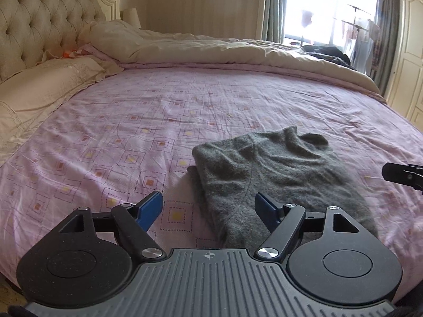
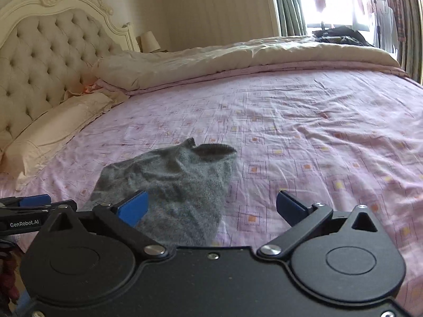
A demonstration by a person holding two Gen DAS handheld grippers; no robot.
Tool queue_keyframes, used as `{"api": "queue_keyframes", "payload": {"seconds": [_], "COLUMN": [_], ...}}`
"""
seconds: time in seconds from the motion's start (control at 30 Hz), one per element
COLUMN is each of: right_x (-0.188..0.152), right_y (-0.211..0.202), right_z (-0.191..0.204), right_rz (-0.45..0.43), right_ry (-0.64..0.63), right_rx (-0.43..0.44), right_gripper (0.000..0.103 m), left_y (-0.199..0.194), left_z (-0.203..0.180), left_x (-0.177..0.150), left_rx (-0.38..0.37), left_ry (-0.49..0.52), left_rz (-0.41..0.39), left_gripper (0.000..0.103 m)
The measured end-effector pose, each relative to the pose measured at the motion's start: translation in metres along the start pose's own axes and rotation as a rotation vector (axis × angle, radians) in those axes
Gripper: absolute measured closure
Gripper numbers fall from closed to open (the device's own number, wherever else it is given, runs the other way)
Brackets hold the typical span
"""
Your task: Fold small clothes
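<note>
A small grey knitted garment (image 1: 275, 174) lies folded and flat on the pink patterned bedsheet (image 1: 132, 137), near the bed's front edge. My left gripper (image 1: 208, 207) hovers over the garment's near left corner, its blue fingers (image 1: 150, 207) wide apart with nothing between them. In the right wrist view the same grey garment (image 2: 169, 185) shows a dark ribbed opening at its far end. My right gripper (image 2: 211, 207) stands open above the garment's near right edge, holding nothing. The right gripper's tip (image 1: 401, 175) shows at the right edge of the left wrist view. At the left edge of the right wrist view is the left gripper (image 2: 29, 207).
A cream pillow (image 1: 39, 89) lies at the left by the tufted headboard (image 1: 34, 26). A beige duvet (image 1: 211, 50) is bunched along the far side of the bed. Dark clothes (image 2: 341, 37) lie at the far corner by the window. A wardrobe (image 1: 407, 52) stands at the right.
</note>
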State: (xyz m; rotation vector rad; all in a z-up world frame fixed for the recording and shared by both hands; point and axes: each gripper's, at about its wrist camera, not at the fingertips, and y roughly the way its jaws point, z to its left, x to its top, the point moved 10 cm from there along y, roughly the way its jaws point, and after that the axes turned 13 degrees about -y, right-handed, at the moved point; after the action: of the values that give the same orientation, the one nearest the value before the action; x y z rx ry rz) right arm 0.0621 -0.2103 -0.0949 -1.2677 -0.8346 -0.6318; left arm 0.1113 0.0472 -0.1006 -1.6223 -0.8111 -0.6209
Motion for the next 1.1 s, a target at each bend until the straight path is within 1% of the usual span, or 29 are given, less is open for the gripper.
{"api": "queue_keyframes", "payload": {"seconds": [0.07,0.17,0.23,0.37,0.47,0.53,0.6,0.67,0.73,0.8,0.97,1.1], "right_x": [-0.007,-0.017,-0.024,-0.035,-0.037,-0.037,-0.037,-0.037,-0.038,-0.038,-0.044,-0.045], "right_y": [-0.011,-0.025,-0.031,-0.041,-0.048,-0.054,-0.059,-0.062,-0.063,-0.062,-0.06,-0.058], "right_z": [0.004,0.008,0.01,0.018,0.026,0.031,0.032,0.031,0.03,0.031,0.035,0.036], "right_rz": [0.014,0.025,0.05,0.071,0.068,0.059,0.06,0.069,0.085,0.088,0.111,0.125], "right_ry": [0.024,0.041,0.05,0.021,-0.027,-0.056,-0.071,-0.082,-0.096,-0.102,-0.041,-0.029], "right_rx": [0.008,0.011,0.004,-0.007,-0.031,-0.062,-0.118,-0.181,-0.212,-0.205,-0.11,-0.107], "right_gripper": [0.0,0.0,0.0,0.0,0.001,0.001,0.001,0.001,0.001,0.001,0.001,0.001], "left_y": [-0.011,-0.026,-0.035,-0.048,-0.056,-0.061,-0.065,-0.067,-0.069,-0.07,-0.071,-0.073], "left_z": [-0.007,-0.021,-0.028,-0.037,-0.038,-0.037,-0.036,-0.036,-0.036,-0.035,-0.033,-0.03], "left_x": [-0.003,-0.014,-0.021,-0.035,-0.043,-0.045,-0.045,-0.045,-0.045,-0.046,-0.049,-0.05], "left_rx": [0.01,0.004,-0.006,-0.013,0.051,0.101,0.137,0.143,0.133,0.131,0.177,0.183], "left_ry": [0.026,0.063,0.077,0.057,0.057,0.061,0.061,0.059,0.047,0.03,0.03,0.038], "left_rz": [0.014,0.041,0.049,0.084,0.096,0.086,0.082,0.082,0.09,0.103,0.125,0.133], "left_gripper": [0.026,0.017,0.016,0.016,0.016,0.016,0.016,0.016,0.016,0.016,0.016,0.016]}}
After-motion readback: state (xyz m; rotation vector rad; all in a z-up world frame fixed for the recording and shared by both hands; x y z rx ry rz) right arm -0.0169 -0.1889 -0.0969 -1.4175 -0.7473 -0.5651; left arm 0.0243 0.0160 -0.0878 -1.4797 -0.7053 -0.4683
